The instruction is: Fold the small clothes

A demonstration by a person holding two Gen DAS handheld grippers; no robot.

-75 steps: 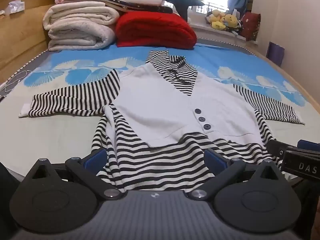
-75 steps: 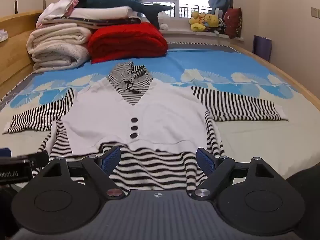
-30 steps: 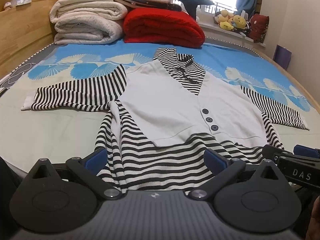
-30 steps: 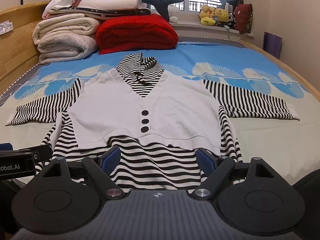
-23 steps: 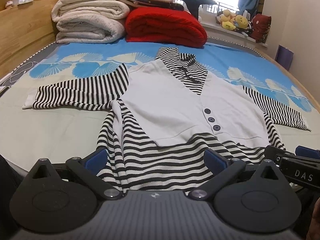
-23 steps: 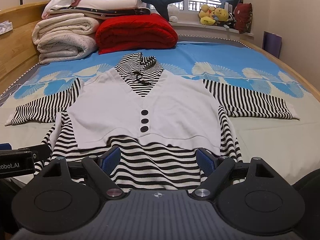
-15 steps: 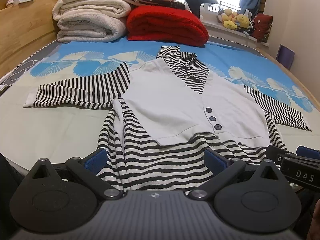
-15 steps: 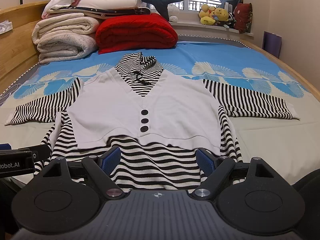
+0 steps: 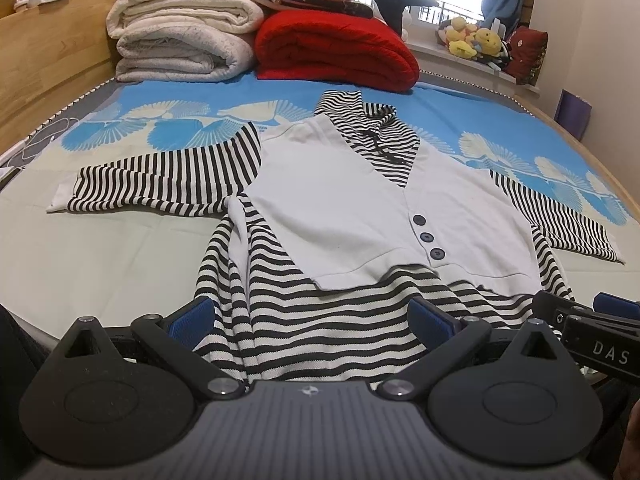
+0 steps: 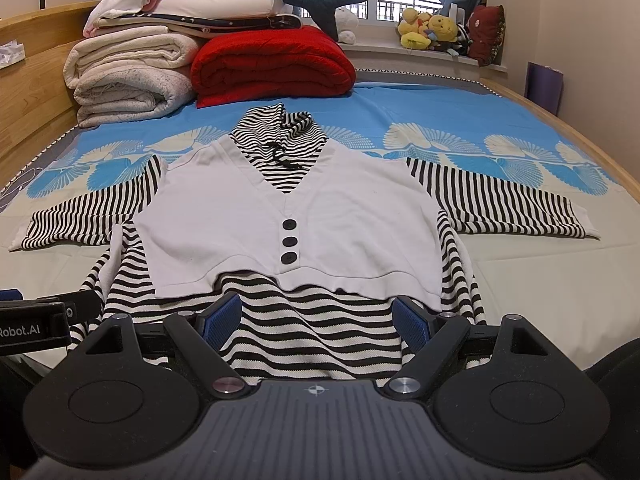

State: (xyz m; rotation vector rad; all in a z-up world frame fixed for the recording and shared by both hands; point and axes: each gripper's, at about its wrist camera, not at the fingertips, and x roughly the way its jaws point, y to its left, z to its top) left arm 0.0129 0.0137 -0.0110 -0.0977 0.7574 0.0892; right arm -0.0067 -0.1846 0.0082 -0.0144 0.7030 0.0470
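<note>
Where the blue fan-print bedsheet (image 10: 400, 108) fills the frame, folded blankets (image 10: 132, 76) and a red quilt (image 10: 272, 66) sit at upper left, plush toys (image 10: 430, 32) on the sill at upper right. At centre the striped sweater (image 10: 296, 220) lies flat, collar toward the top, hem toward the bottom, sleeves spread sideways. Left gripper (image 9: 312, 316) and right gripper (image 10: 318, 318) hover over the hem, fingers apart.

The striped top's (image 10: 320, 328) hem at the near edge of the bed (image 10: 540, 280) is hidden behind the right gripper (image 10: 318, 316) body, and in the left wrist view behind the left gripper (image 9: 312, 316). Lettering on the gripper at that view's right edge is cut off (only "DAS" shows). The plush toys (image 10: 430, 32) on the far sill are too small to identify.
</note>
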